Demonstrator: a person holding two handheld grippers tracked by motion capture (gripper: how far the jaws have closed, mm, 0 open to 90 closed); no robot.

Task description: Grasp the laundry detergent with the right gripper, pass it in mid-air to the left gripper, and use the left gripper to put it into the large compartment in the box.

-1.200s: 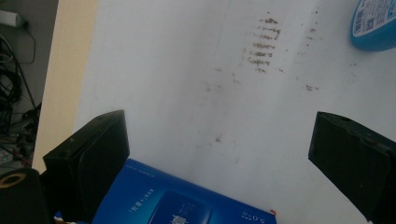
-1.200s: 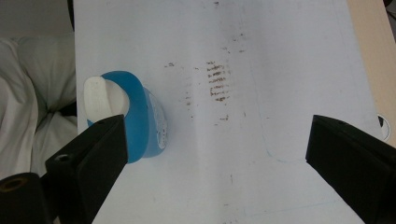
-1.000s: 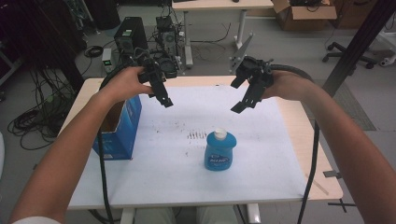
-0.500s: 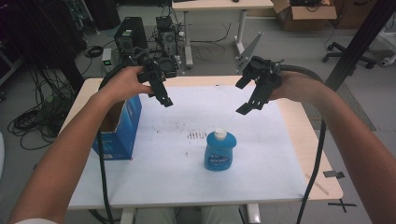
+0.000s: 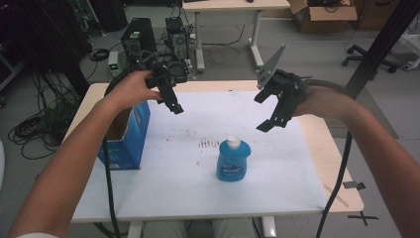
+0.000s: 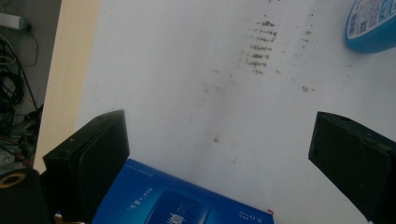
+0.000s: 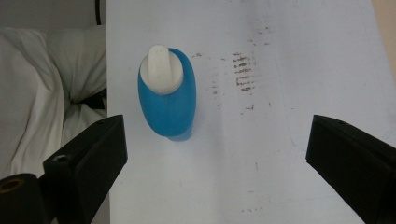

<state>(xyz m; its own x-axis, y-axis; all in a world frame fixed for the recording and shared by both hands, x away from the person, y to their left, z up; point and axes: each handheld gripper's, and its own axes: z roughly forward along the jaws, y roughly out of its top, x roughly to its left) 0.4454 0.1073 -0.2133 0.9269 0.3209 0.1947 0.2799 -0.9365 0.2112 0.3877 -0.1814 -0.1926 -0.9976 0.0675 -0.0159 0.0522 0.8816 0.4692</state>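
High view, capped blue bottle [image 5: 233, 159] upright, open blue box [image 5: 125, 135] left, both grippers' jaws wide, empty

Light: even, diffuse, from overhead; moderately bright. No hard shadows. In the high view the white table top [image 5: 277, 183] reads pale and slightly washed out, with no sharp glare spot. The bottle [image 5: 233, 159] casts a faint, soft shadow at its base. Floor and cables at far left are dim.

High view: soft overall, low detail, compression blockiness; slight wide-angle bend at the edges.

Left gripper view: table stains reasonably sharp; the black jaws at the bottom are blurred and nearly featureless. Blue box [image 6: 187, 200] close in, its print soft.

Right gripper view: bottle [image 7: 167, 93] fairly sharp, white cap near overexposed; jaws blurred.
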